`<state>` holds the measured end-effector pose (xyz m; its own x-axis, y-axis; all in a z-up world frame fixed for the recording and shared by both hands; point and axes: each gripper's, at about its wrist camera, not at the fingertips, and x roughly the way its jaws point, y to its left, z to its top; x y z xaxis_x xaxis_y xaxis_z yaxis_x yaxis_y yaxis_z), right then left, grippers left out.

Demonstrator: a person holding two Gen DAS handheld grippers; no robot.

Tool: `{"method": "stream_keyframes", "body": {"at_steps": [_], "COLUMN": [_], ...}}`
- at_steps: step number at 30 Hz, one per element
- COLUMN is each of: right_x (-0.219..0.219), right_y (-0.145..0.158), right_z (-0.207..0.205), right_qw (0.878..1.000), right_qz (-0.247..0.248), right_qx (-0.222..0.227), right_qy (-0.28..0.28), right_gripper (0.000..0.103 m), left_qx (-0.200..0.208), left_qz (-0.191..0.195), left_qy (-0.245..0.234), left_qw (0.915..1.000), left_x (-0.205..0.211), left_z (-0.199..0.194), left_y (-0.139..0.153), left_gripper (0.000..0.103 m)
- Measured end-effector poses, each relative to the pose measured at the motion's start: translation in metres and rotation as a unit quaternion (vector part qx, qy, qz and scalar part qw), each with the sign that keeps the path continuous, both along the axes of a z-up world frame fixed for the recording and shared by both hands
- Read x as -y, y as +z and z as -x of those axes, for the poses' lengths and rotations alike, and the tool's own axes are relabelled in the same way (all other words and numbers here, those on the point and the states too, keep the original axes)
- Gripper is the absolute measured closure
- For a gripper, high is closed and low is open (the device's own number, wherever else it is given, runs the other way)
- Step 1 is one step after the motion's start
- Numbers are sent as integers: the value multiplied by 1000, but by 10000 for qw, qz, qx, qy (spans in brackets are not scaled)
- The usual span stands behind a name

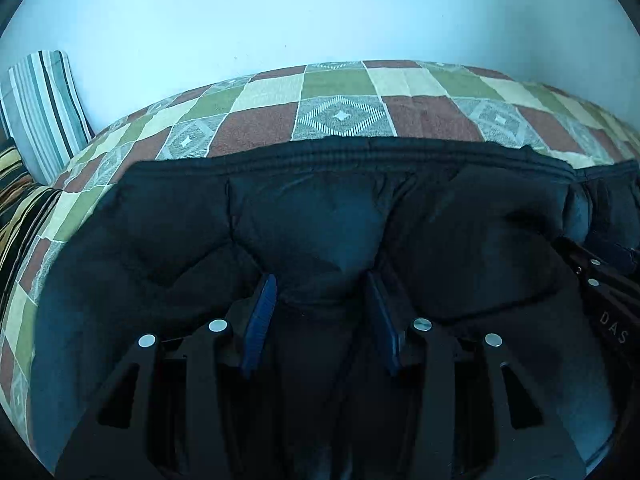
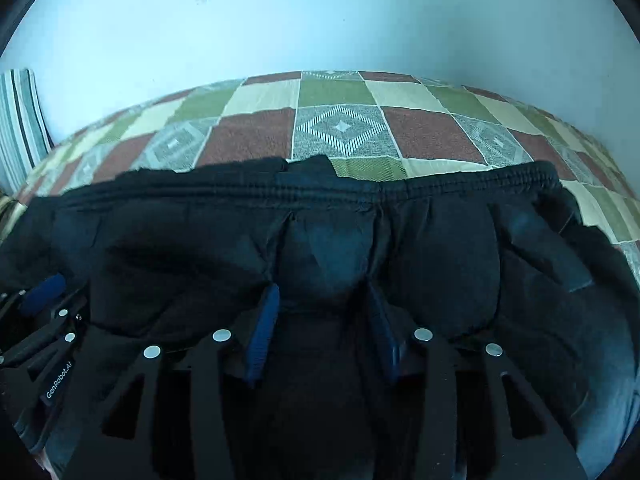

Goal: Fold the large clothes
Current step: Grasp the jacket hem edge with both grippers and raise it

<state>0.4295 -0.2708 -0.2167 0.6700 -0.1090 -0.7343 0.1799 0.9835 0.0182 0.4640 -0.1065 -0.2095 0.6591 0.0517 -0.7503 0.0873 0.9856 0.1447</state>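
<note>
A large black garment (image 1: 180,220) lies spread on the bed, its ribbed waistband (image 1: 360,152) along the far edge. My left gripper (image 1: 320,284) stands open low over it, blue pads (image 1: 262,312) apart, with a soft bulge of the cloth between them. In the right wrist view the same black garment (image 2: 440,260) and waistband (image 2: 400,188) fill the lower half. My right gripper (image 2: 322,292) is open in the same way, a hump of cloth between its pads (image 2: 262,328). The two grippers sit side by side, each showing at the edge of the other's view.
A checked bed cover (image 1: 256,124) in green, brown and grey lies under the garment and runs to a pale wall (image 1: 320,20). A striped pillow (image 1: 44,112) leans at the far left, with a yellow-and-black striped cloth (image 1: 16,184) below it.
</note>
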Motion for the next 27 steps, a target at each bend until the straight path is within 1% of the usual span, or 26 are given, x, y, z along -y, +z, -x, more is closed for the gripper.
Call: {"method": "stream_keyframes", "body": {"at_steps": [3, 11, 20, 24, 25, 26, 27], "right_x": [-4, -10, -13, -12, -11, -9, -7], "right_y": [-5, -12, -13, -7, 0, 6, 12], "right_z": [0, -5, -6, -7, -4, -1, 4], "right_qw": [9999, 9991, 9987, 9989, 9990, 9993, 9996], "right_qz": [112, 398, 489, 443, 412, 352, 261], "right_qx": [22, 12, 10, -12, 16, 42, 73], "right_qy": [-50, -131, -155, -154, -142, -127, -109], "right_gripper": [57, 57, 57, 57, 53, 50, 44], "left_qx": [37, 17, 6, -28, -23, -16, -25], "left_qz": [62, -178, -180, -322, -336, -325, -260], "left_qy": [20, 23, 25, 22, 16, 22, 16], "left_qw": [10000, 9998, 9998, 9995, 9994, 9995, 9997], "left_x": [-1, 6, 6, 10, 10, 8, 4], "left_z": [-1, -4, -5, -6, -5, -2, 2], "left_y": [-7, -15, -16, -8, -4, 4, 11], "left_gripper": [56, 56, 56, 56, 55, 49, 47]}}
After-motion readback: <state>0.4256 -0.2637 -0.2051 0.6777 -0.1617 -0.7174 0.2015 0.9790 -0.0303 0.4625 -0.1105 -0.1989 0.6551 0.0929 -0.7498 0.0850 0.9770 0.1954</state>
